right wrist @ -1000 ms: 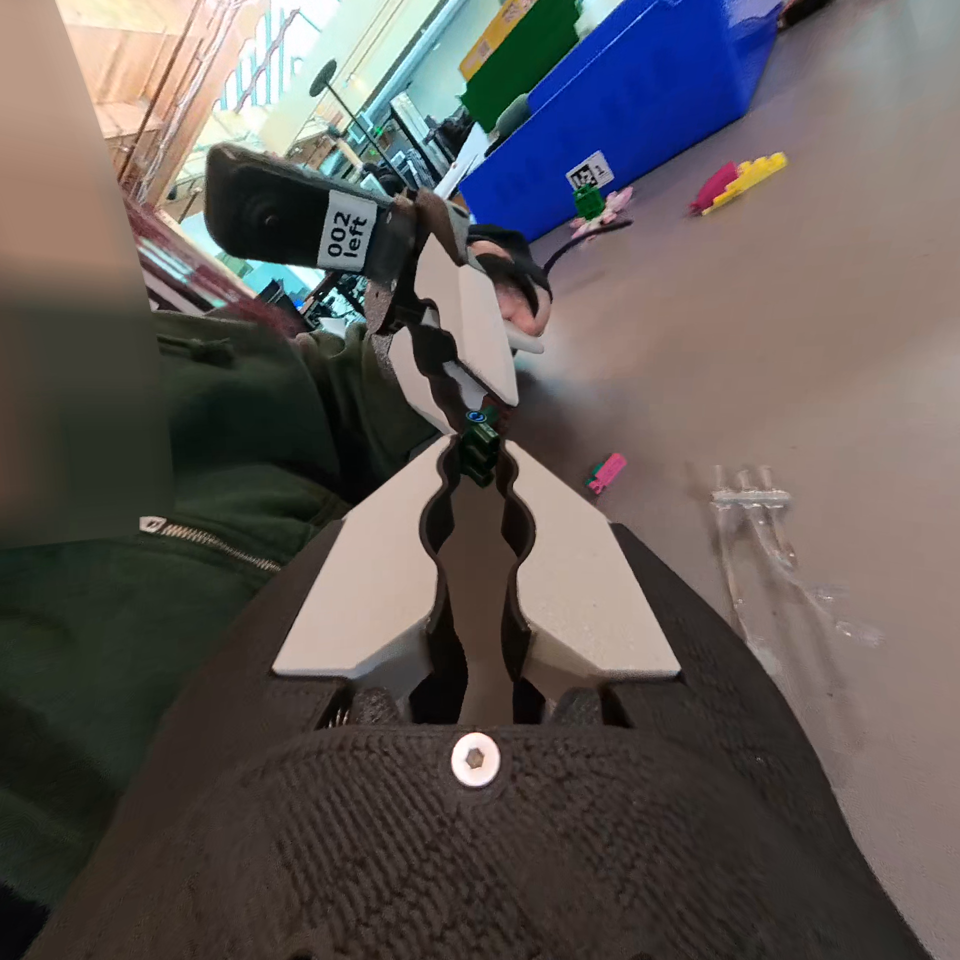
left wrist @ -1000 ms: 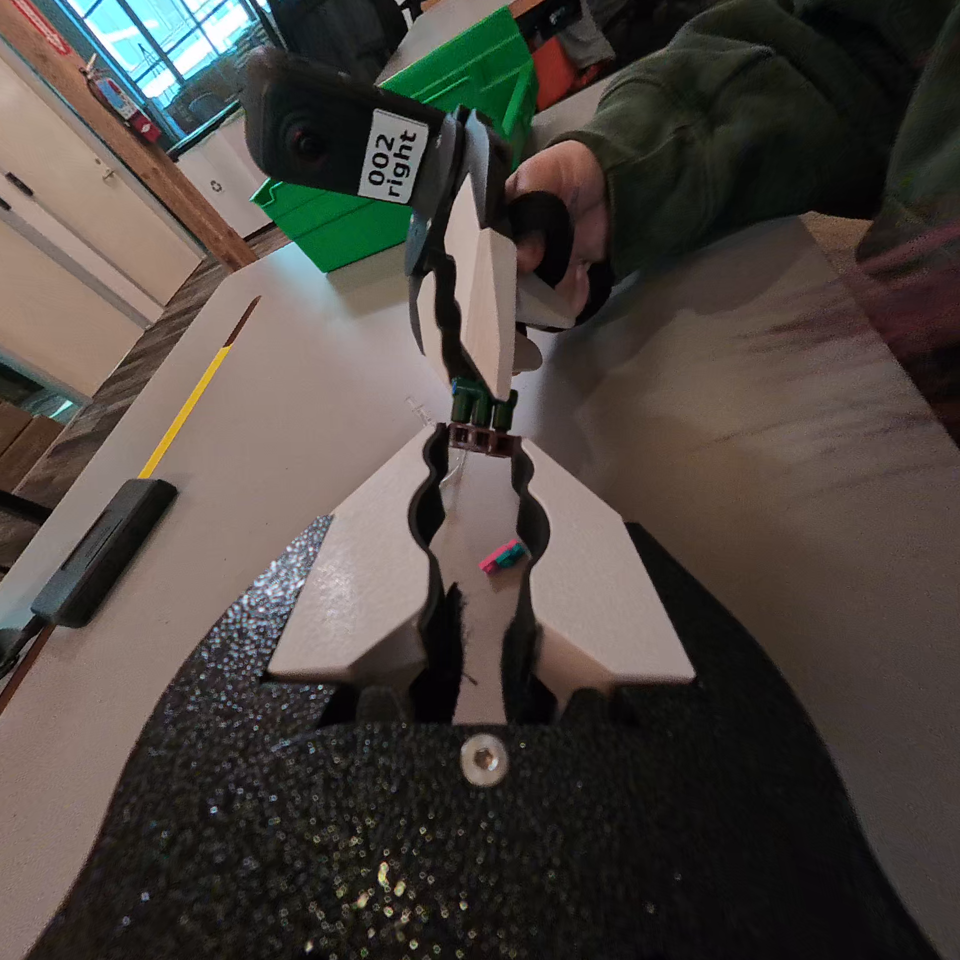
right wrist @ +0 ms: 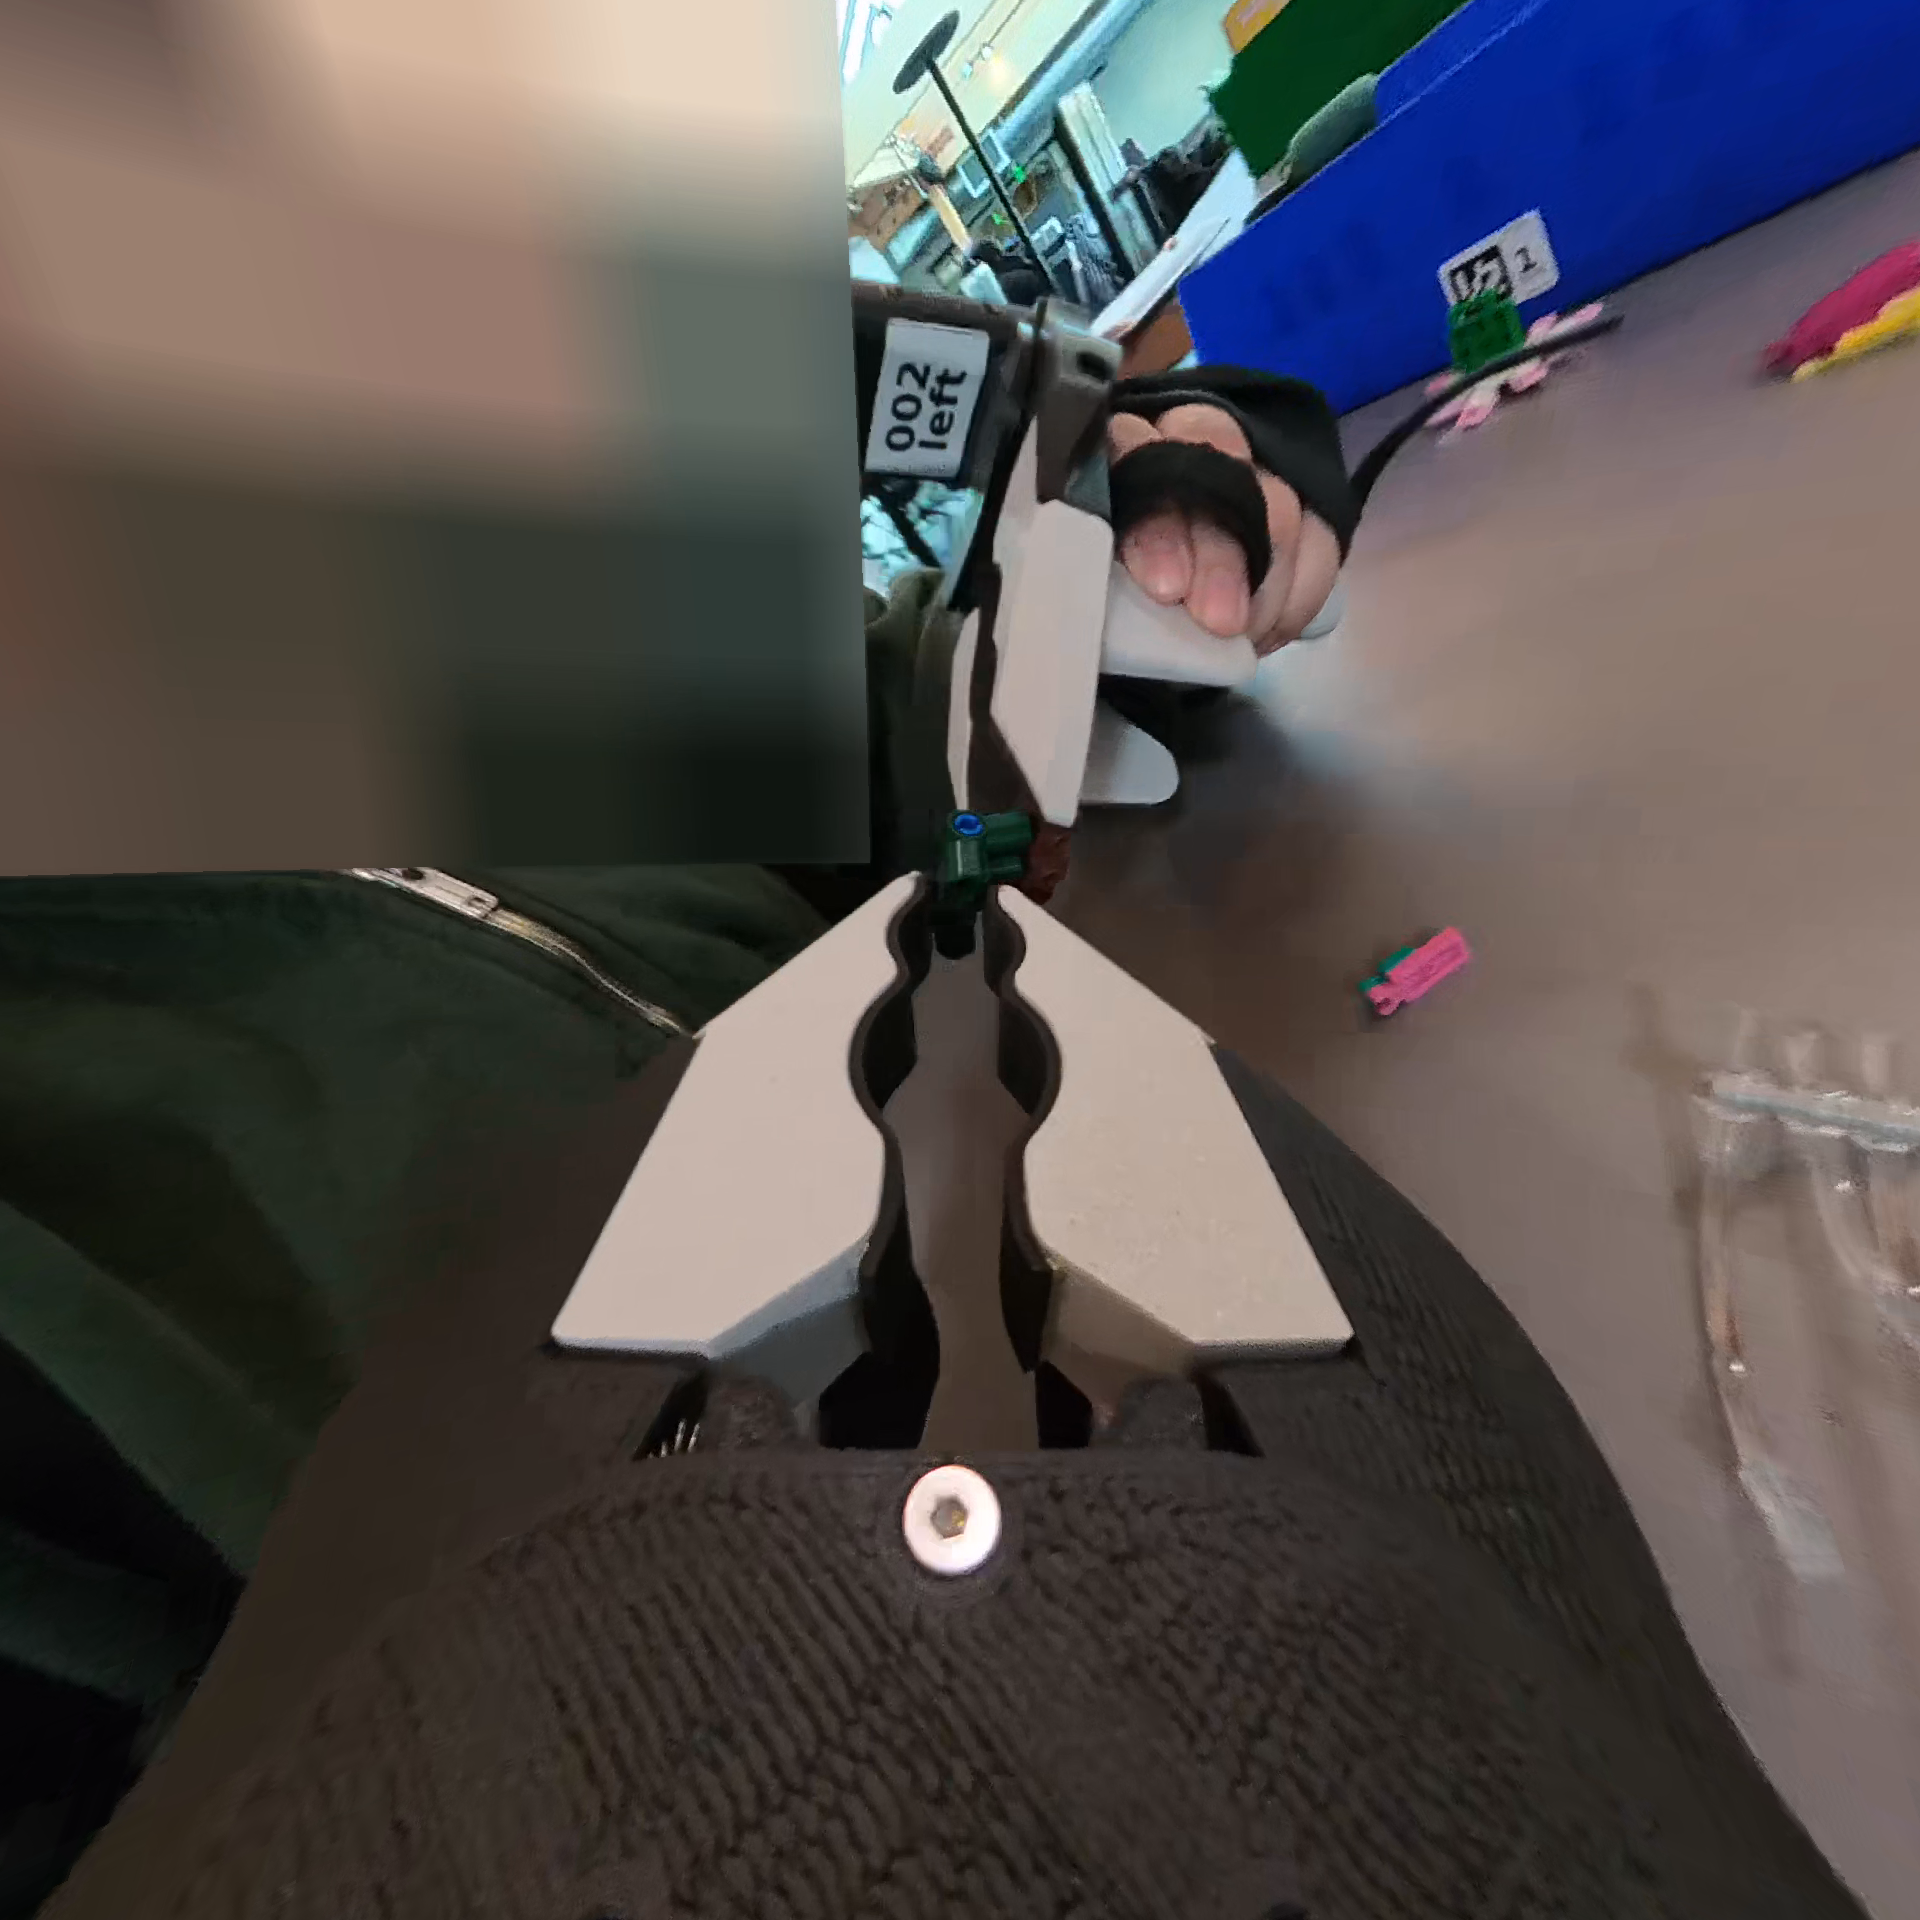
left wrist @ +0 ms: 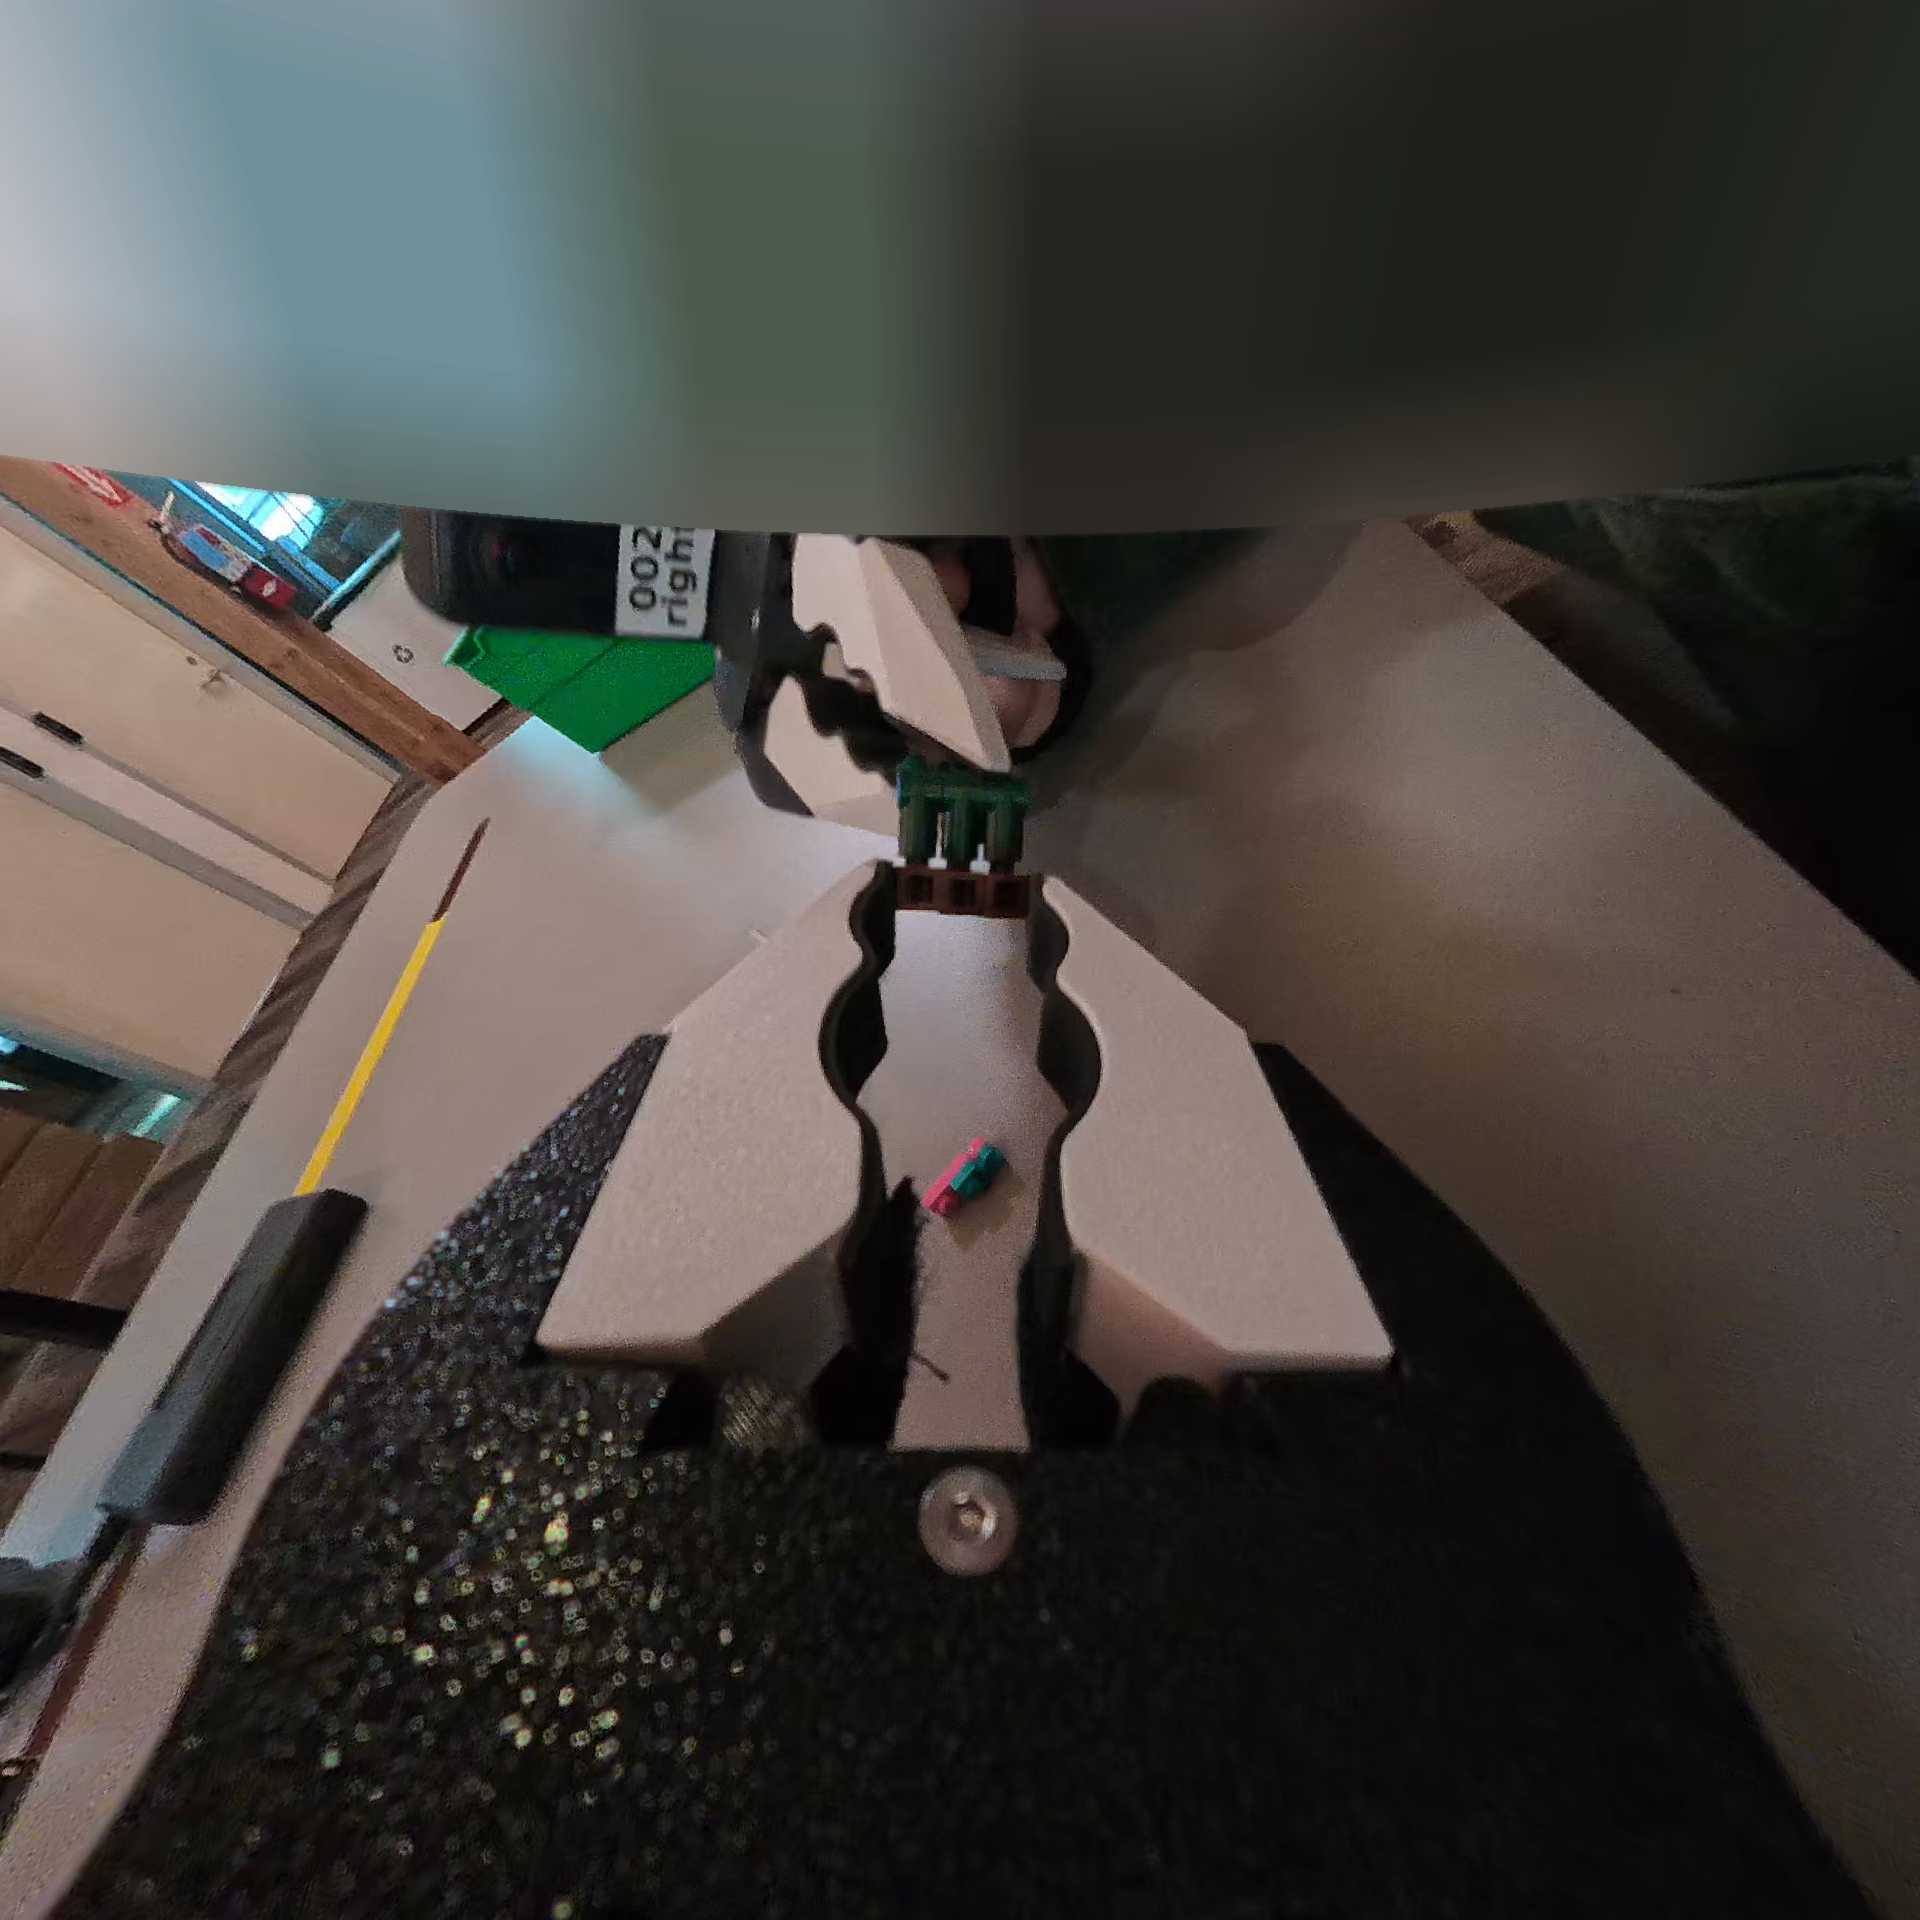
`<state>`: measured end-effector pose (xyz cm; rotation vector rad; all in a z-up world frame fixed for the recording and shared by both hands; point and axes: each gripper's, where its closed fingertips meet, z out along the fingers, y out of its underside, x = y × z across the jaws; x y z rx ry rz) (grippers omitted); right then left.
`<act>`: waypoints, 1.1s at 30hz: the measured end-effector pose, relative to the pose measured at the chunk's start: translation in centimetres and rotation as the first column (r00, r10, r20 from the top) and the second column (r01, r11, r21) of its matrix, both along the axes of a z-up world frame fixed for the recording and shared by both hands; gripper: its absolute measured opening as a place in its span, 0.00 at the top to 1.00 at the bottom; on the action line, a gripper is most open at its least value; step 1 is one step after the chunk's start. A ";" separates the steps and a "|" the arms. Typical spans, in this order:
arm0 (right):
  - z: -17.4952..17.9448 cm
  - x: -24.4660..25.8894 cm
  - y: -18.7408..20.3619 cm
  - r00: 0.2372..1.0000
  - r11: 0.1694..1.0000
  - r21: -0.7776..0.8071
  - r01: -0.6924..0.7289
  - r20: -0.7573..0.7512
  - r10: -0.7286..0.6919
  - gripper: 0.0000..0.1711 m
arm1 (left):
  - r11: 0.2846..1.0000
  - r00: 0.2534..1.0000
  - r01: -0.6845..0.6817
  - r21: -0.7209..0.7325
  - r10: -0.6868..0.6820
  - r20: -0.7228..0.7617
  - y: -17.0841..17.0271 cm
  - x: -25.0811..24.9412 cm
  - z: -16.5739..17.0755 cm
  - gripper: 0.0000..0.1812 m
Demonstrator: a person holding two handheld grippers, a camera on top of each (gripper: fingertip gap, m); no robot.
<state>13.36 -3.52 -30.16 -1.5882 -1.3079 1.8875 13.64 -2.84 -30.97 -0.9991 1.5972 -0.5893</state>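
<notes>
- The left gripper (left wrist: 964, 902) is closed on a small brown brick (left wrist: 964, 890), pinched across its tips at the middle of the left wrist view.
- The right gripper (right wrist: 961, 902) is closed on a dark green brick (right wrist: 987, 836), at its tips in the centre of the right wrist view.
- Change: a second ago the green brick met the brown one at a tilt. Now its three posts line up squarely over the brown brick's three sockets, both held above the counter (left wrist: 1455, 1039). Thin light slivers show between them, so I cannot tell whether they are pressed fully together.
- A pink and teal piece (left wrist: 961, 1174) lies on the counter, seen between the left gripper's fingers.
- A green bin (left wrist: 582, 675) sits in the upper left of the left wrist view; its inside is hidden.
- A blue bin (right wrist: 1558, 208) fills the upper right of the right wrist view, contents hidden. A green block on pink petals (right wrist: 1486, 332) lies just in front of it.
- A clear plastic piece (right wrist: 1818, 1195) lies at the right edge.
</notes>
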 end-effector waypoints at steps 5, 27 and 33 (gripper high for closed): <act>-1.5 -0.1 0.4 0.995 0.927 0.371 0.061 0.047 -0.084 0.97 | 0.935 0.997 0.068 -0.349 -0.053 0.053 -0.1 -0.1 0.1 0.86; -3.6 -0.2 4.5 0.952 -0.336 0.942 -0.021 -0.083 -0.294 0.97 | 0.767 0.997 -0.035 -0.641 0.069 0.028 2.8 -1.0 -0.8 0.90; -3.5 -0.6 3.7 0.966 -0.440 0.898 -0.021 -0.094 -0.239 0.97 | 0.648 0.998 -0.006 -0.762 0.050 0.034 2.8 -0.6 -1.3 0.76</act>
